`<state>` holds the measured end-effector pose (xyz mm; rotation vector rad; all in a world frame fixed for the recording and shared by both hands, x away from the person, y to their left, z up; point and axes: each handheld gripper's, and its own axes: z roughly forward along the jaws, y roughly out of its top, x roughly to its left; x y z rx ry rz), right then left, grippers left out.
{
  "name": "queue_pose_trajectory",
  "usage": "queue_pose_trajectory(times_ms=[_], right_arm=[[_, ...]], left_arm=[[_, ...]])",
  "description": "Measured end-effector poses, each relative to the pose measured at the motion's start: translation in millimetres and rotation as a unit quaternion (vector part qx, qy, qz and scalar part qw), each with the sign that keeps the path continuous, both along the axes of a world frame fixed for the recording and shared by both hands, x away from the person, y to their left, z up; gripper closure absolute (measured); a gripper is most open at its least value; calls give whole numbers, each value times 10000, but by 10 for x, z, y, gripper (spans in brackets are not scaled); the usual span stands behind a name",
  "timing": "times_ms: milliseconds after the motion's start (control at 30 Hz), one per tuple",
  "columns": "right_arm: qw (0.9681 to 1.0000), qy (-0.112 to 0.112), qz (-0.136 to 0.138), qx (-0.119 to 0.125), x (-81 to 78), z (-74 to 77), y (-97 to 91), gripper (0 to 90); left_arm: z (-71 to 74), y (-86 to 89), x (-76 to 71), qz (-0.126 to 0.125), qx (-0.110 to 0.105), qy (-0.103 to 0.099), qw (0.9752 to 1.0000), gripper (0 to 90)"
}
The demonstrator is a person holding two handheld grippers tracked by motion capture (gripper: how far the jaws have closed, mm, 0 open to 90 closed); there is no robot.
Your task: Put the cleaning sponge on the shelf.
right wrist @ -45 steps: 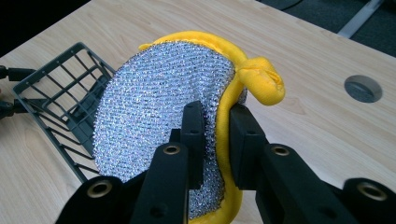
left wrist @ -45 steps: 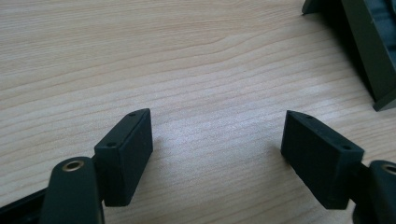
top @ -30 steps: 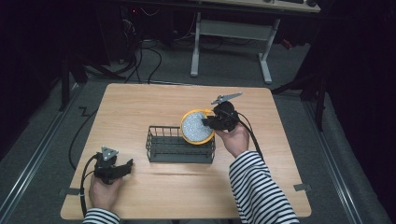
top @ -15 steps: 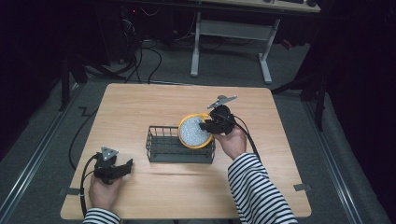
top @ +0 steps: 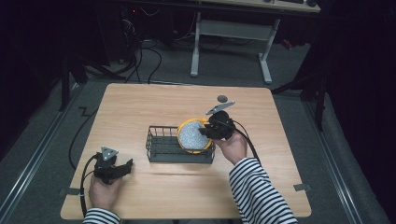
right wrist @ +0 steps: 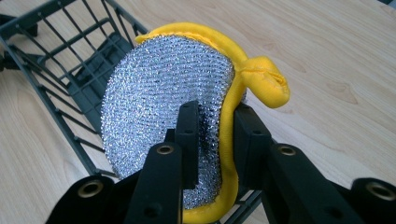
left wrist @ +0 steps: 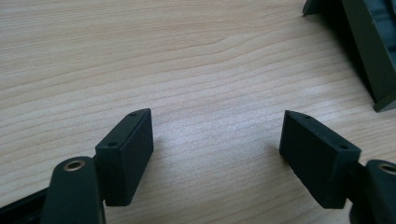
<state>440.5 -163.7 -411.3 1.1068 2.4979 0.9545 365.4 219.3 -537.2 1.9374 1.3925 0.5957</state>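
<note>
Leftward since before, right gripper (top: 204,131) clamps one scrubber (top: 191,136) over one basket (top: 159,151).

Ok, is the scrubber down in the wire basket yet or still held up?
Still held up. The right tongs pinch the scrubber on edge, over the right end of the basket; whether its bottom touches the basket floor, cannot tell.

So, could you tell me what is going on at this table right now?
A person is working with a hand-held tool in each hand. The right tool is clamped on a round scouring pad, silver mesh on one face with a yellow edge, and holds it on edge over the right end of a dark wire basket in the middle of the wooden table. The left tool sits open and empty near the table's front left corner, low over bare wood.
</note>
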Motion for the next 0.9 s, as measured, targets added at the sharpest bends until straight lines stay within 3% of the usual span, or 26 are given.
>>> queue_pose_trajectory(times_ms=[300,433,533,667,900], right_arm=[[9998,27,103,-181,-40,-55,21,727],[9999,8,37,-122,-42,-49,-4,615],[10000,-12,-31,39,-58,-21,-33,525],[9995,-75,-153,281,-102,54,-133,492],[9975,-180,-495,463,-177,145,-443,474]], left_arm=[[1,8,0,0,-27,3,10000,265],[2,11,0,-1,-32,10,10000,265],[2,17,0,11,-56,10,10000,265],[2,19,1,25,-76,6,10000,265],[2,19,0,20,-71,11,10000,265]])
